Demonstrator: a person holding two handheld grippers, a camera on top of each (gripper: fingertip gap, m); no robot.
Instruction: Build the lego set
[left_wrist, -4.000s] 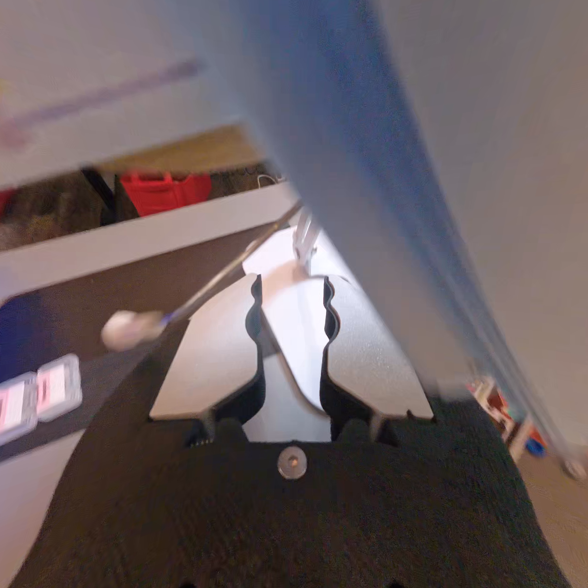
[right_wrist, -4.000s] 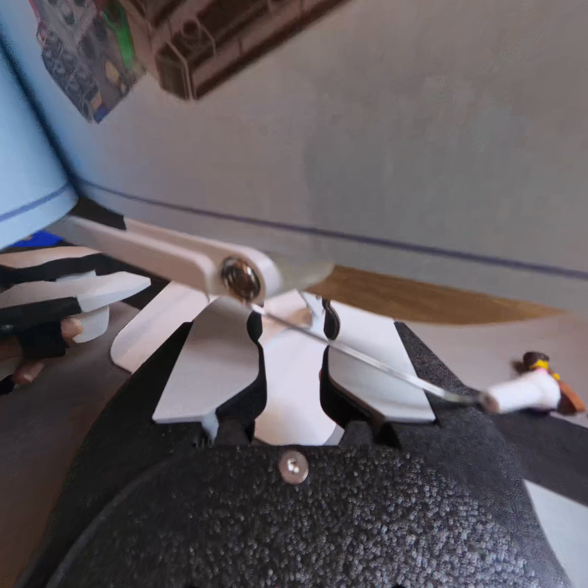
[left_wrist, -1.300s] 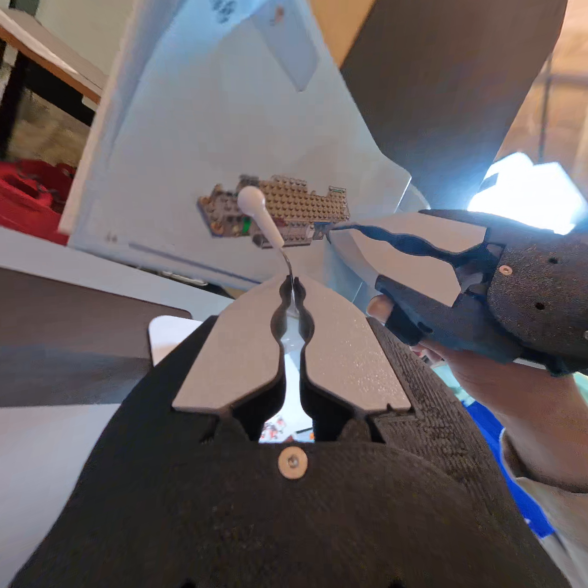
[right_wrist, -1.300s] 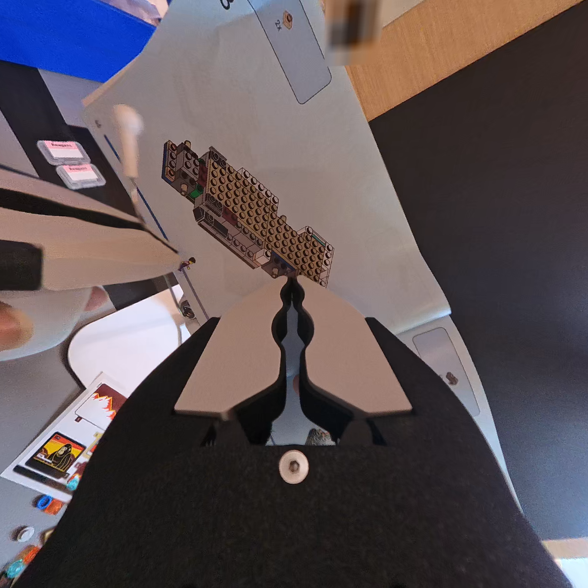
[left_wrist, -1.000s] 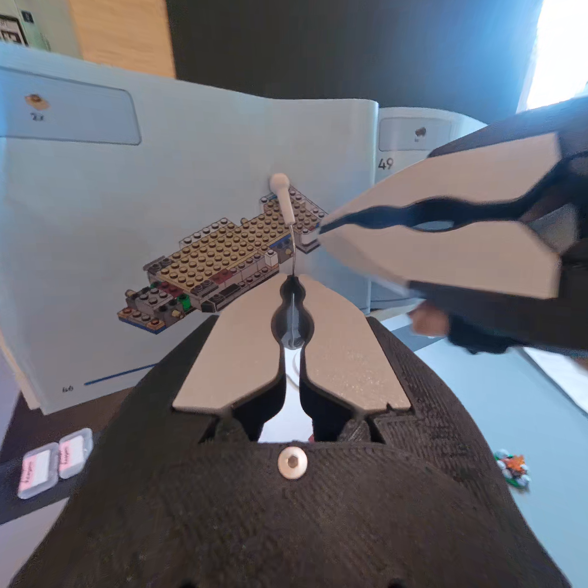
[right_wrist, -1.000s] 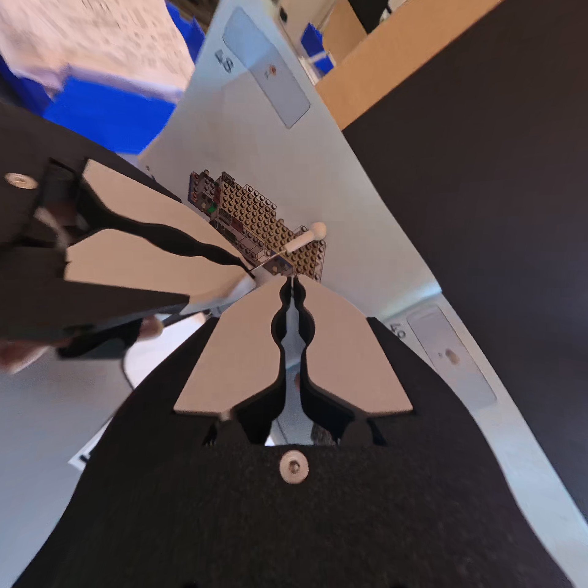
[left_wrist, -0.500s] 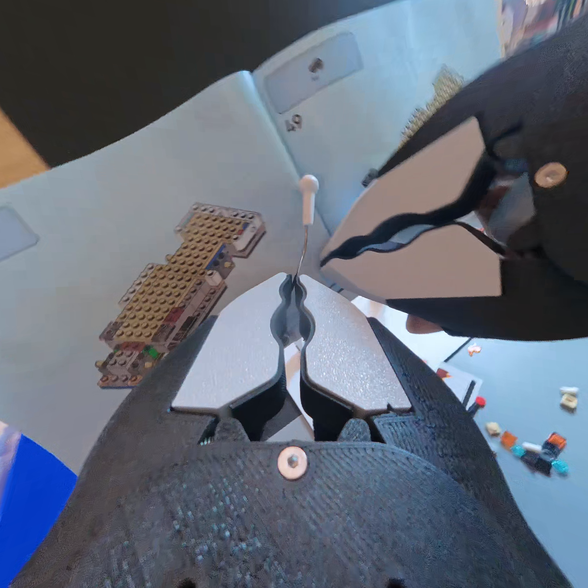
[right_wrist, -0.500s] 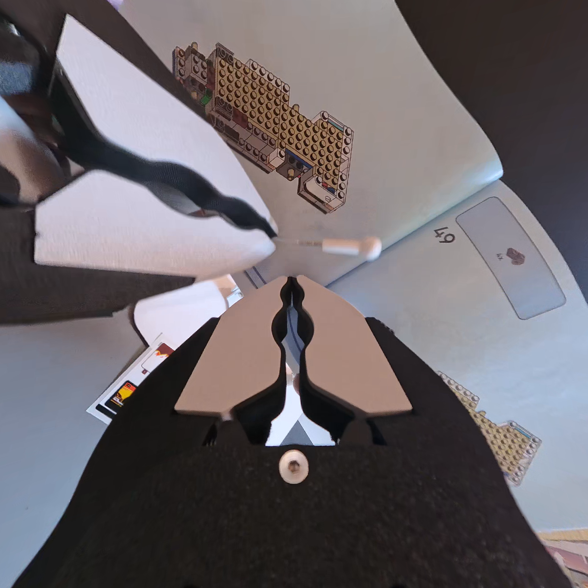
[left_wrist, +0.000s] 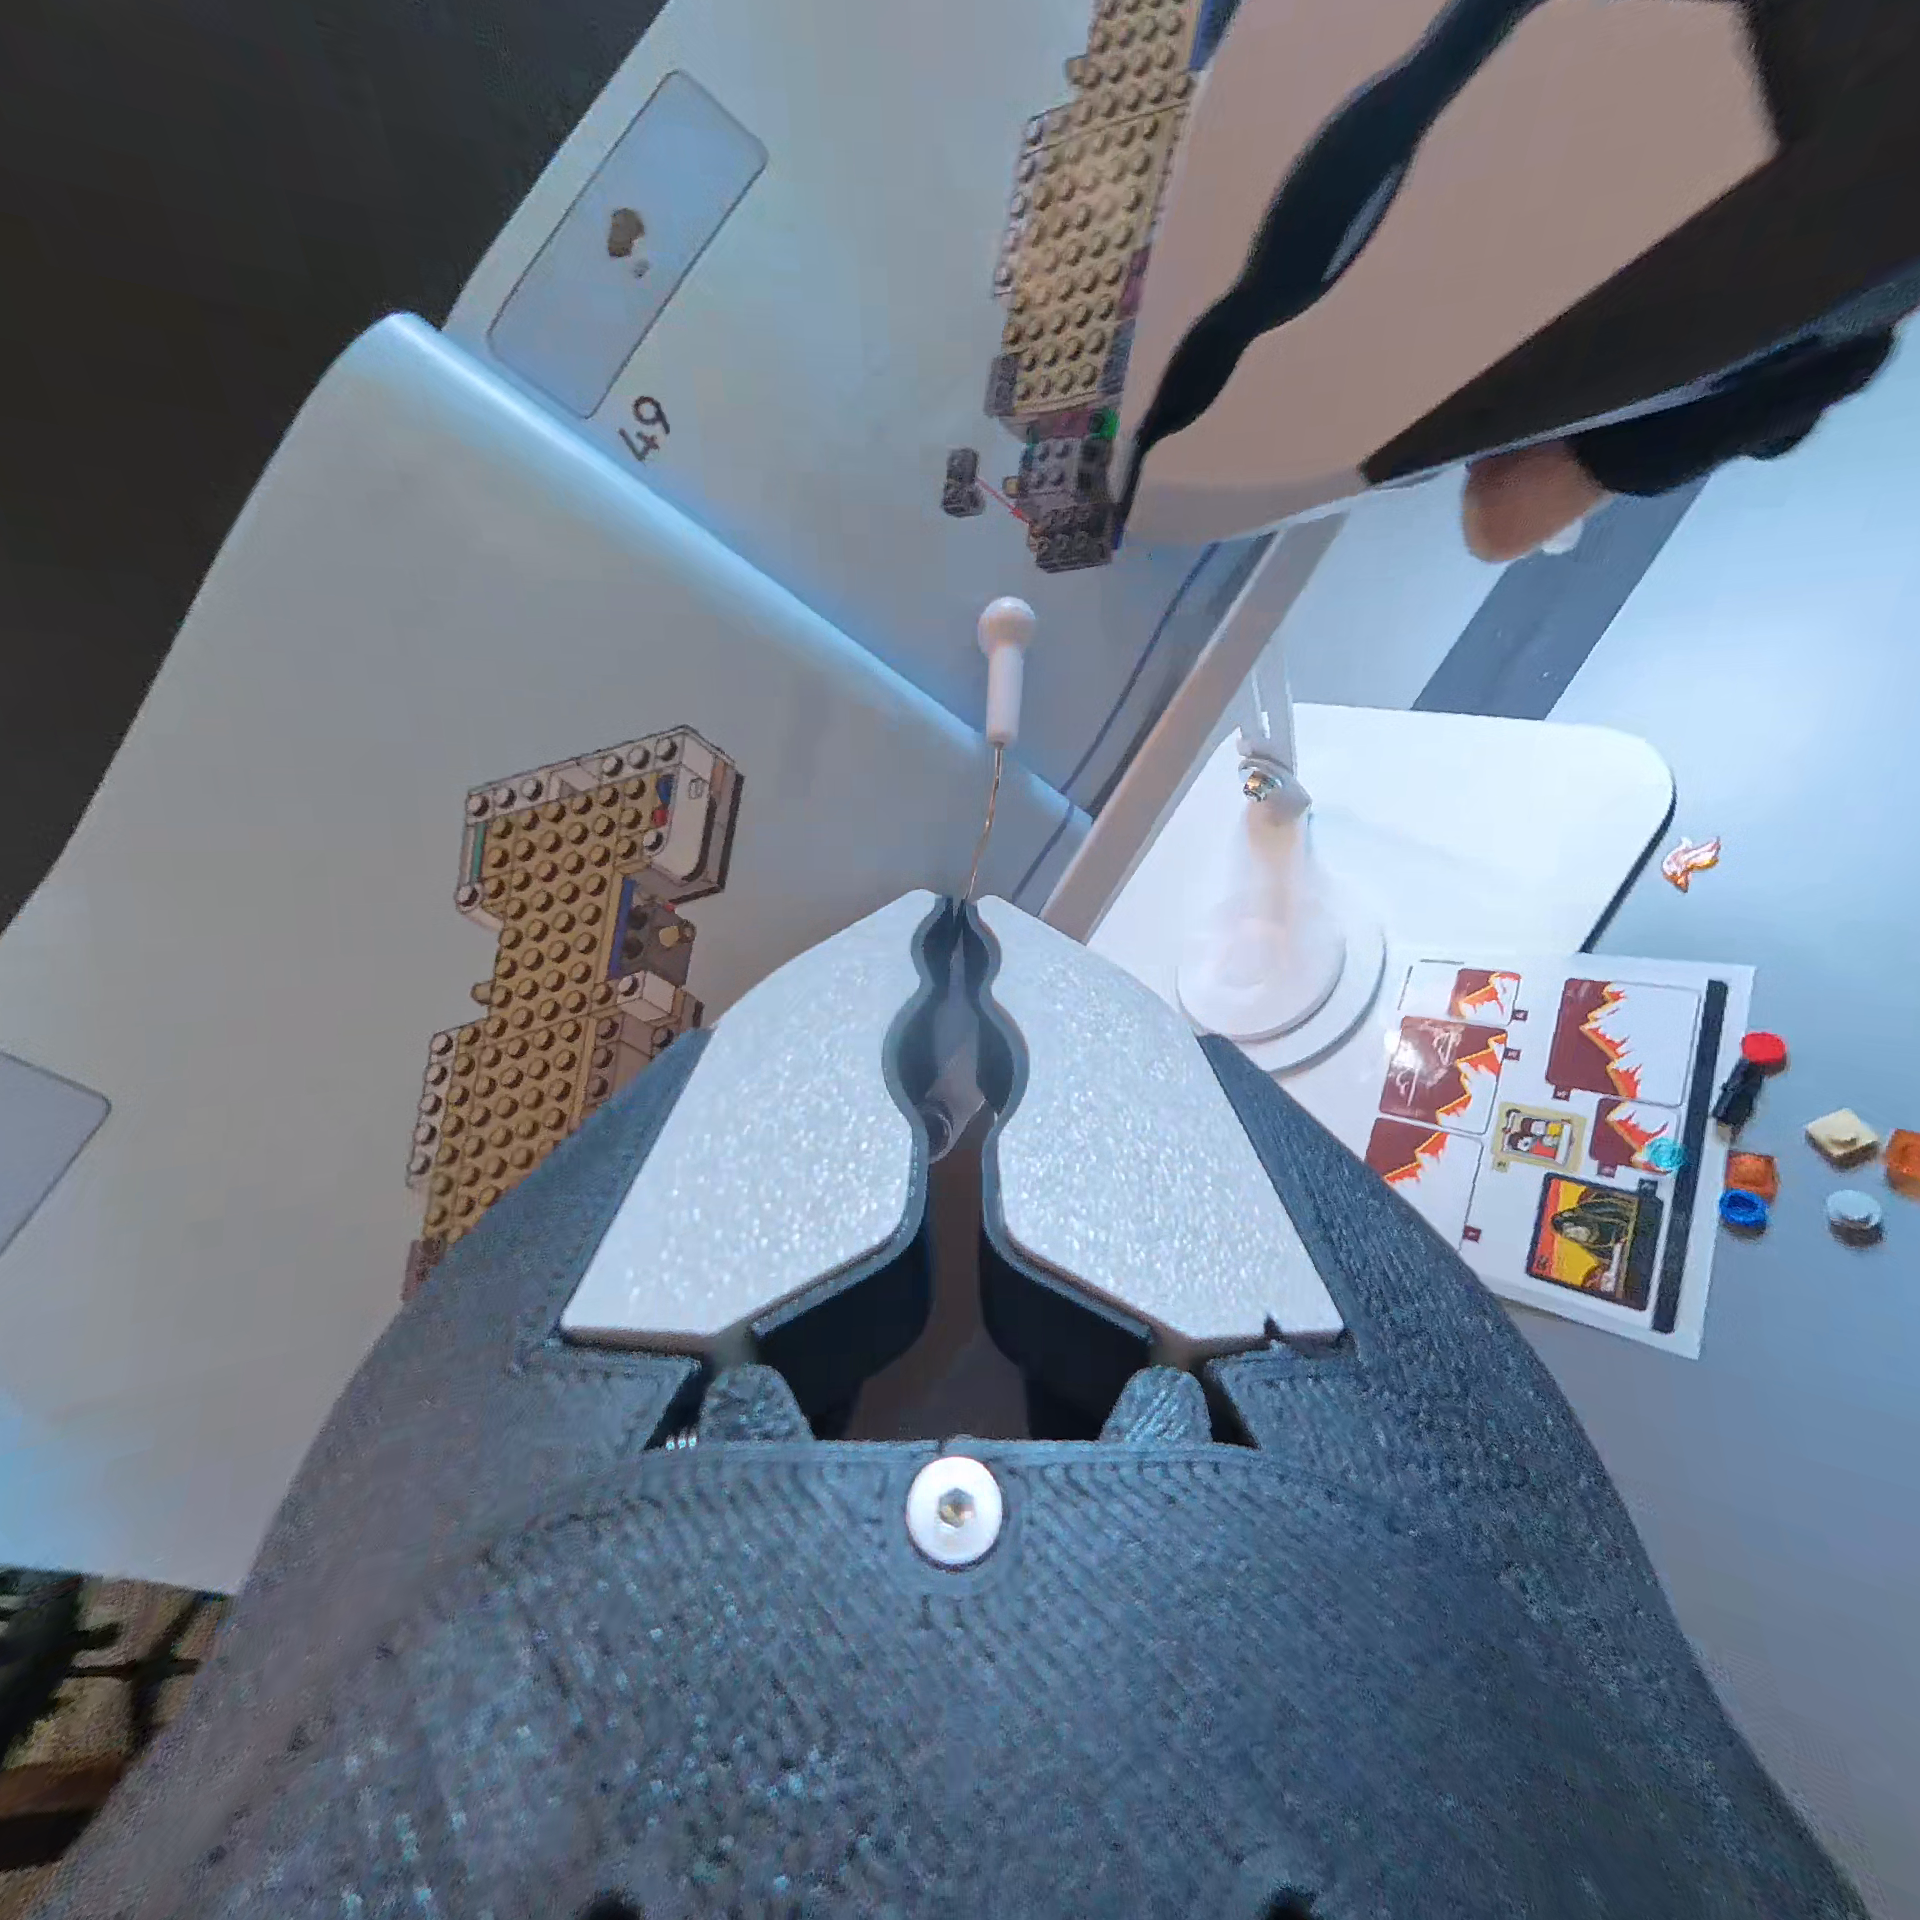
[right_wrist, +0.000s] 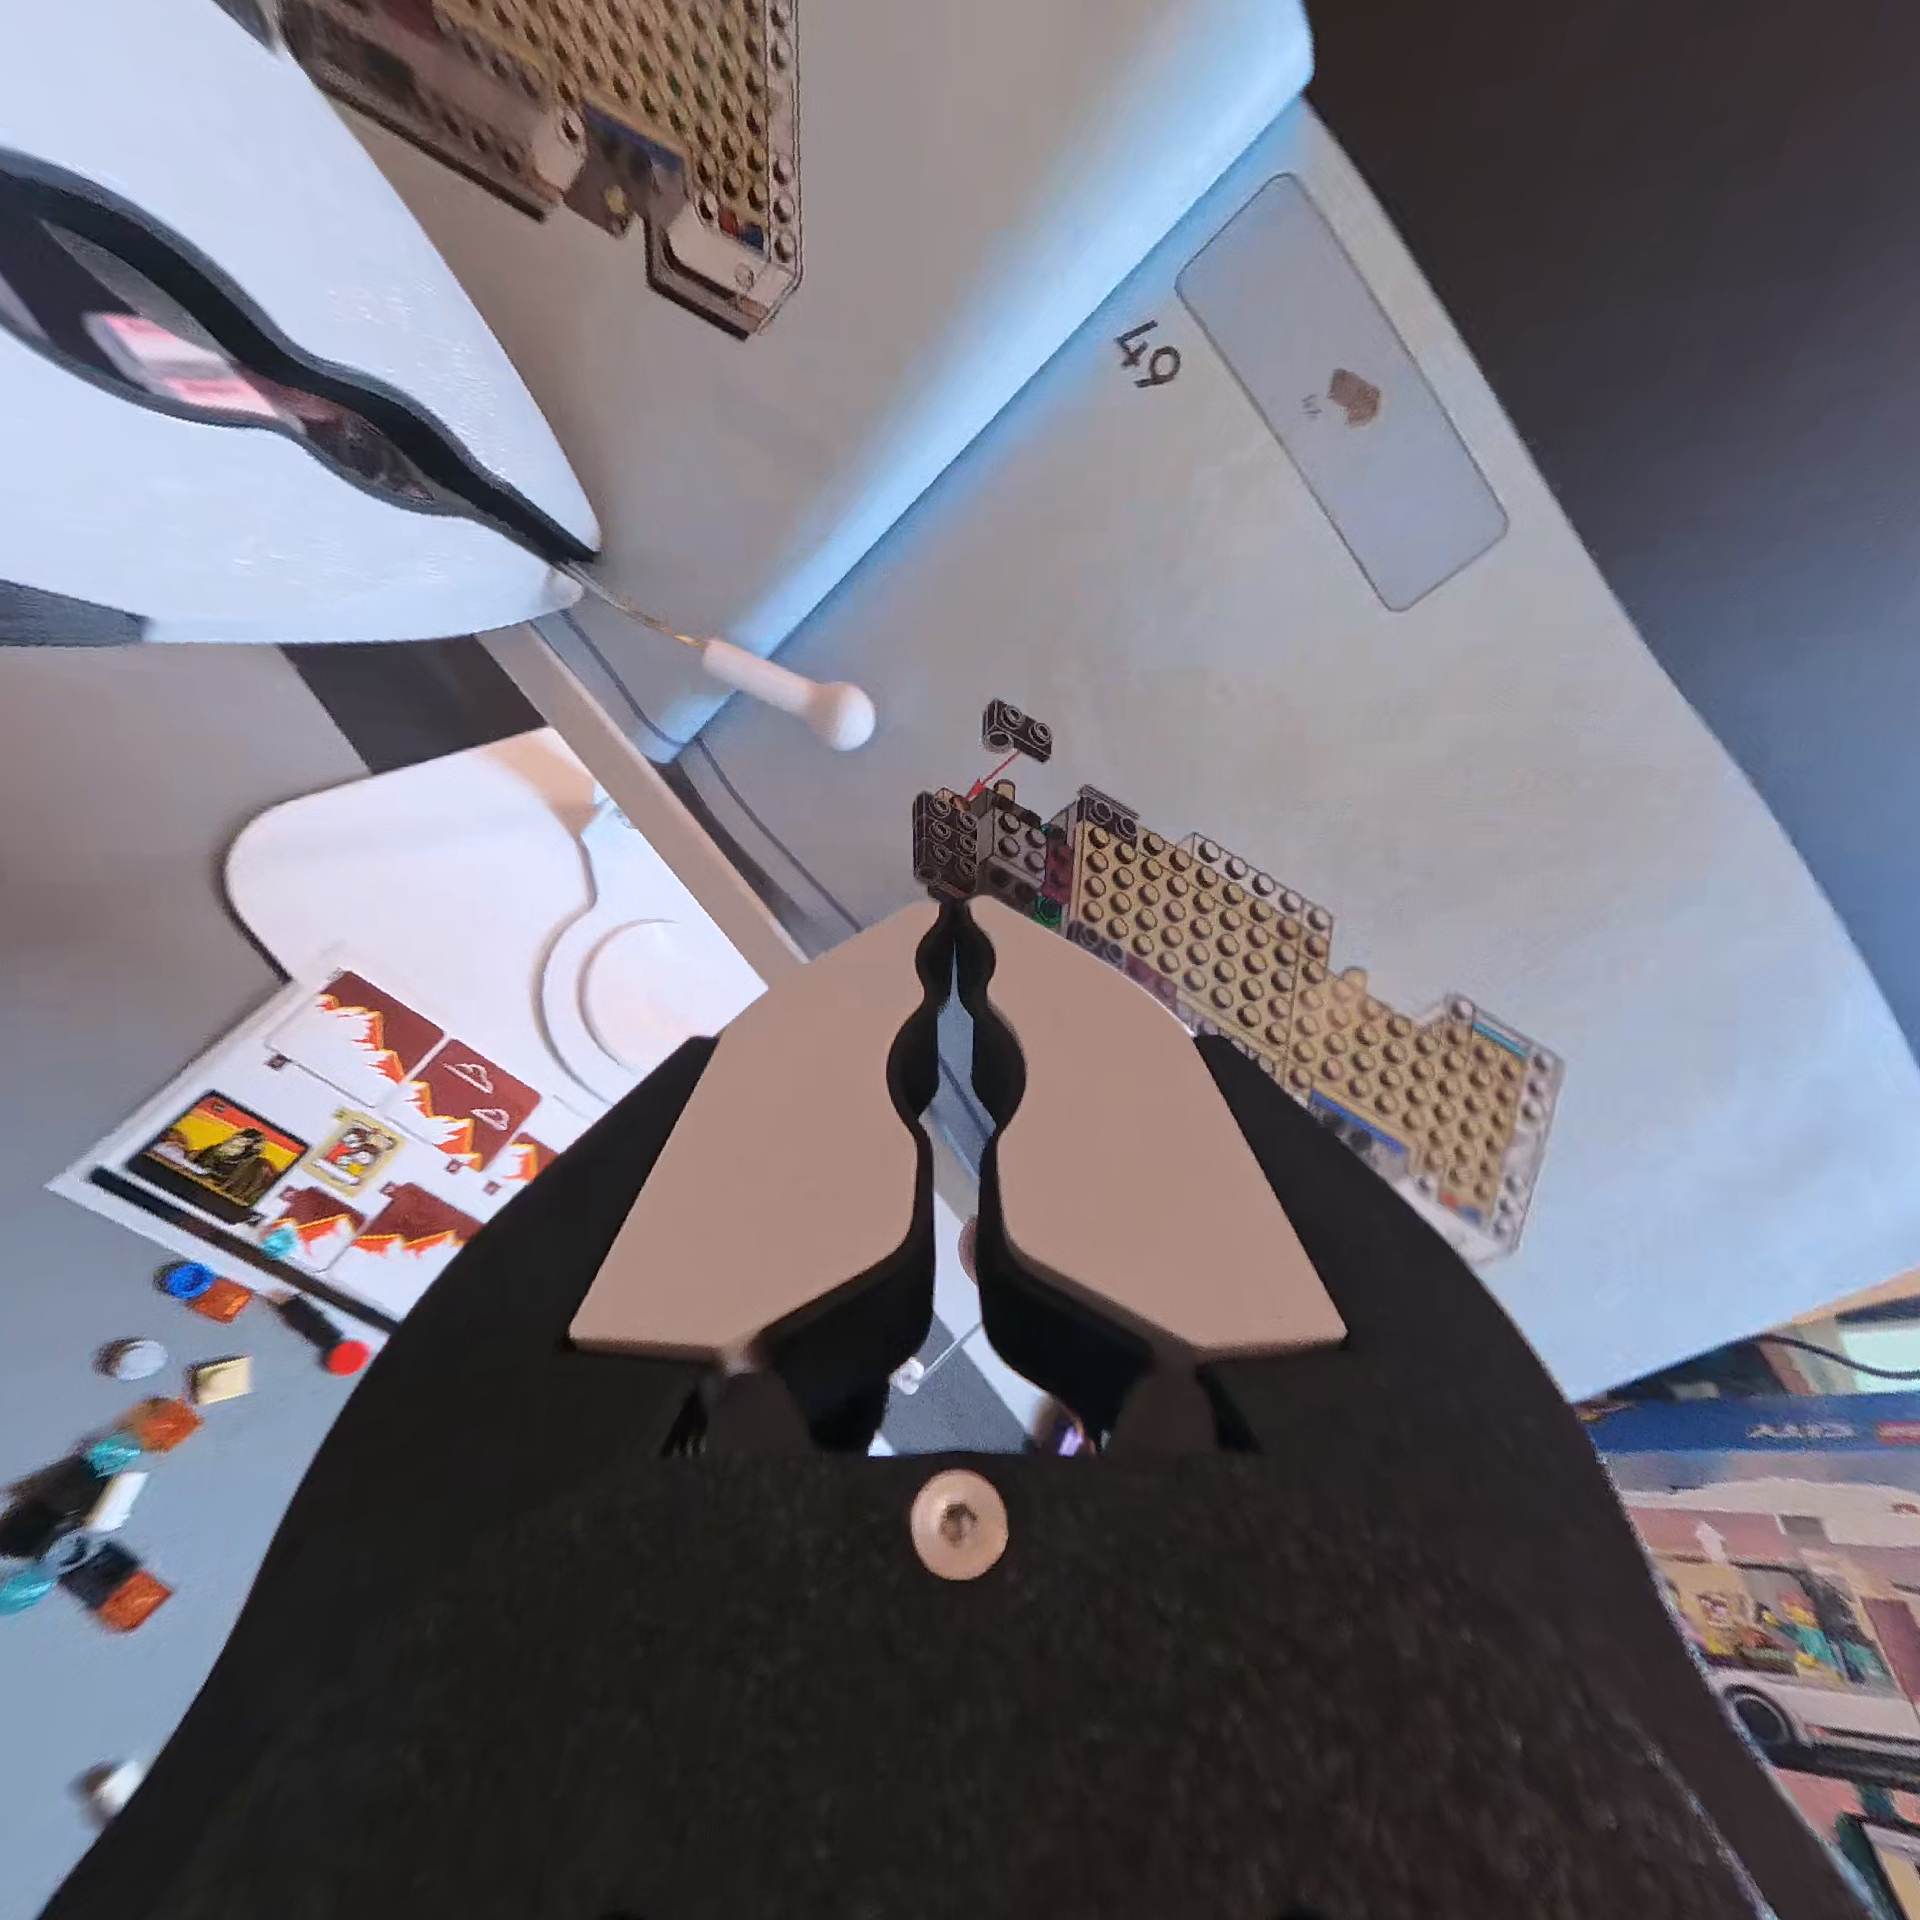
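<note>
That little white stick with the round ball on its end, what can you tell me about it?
The white stick is a slim, plastic-looking handle with a round knob on top and a thin, bent metal wire at its foot. The left gripper pinches the wire between its shut fingers, so the stick pokes out over the open building booklet.

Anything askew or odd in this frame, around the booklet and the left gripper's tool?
The thin wire of the white-tipped tool in the shut left gripper is visibly bent. The instruction booklet page bows upward rather than lying flat. Small loose pieces lie scattered beside the sticker sheet.
</note>
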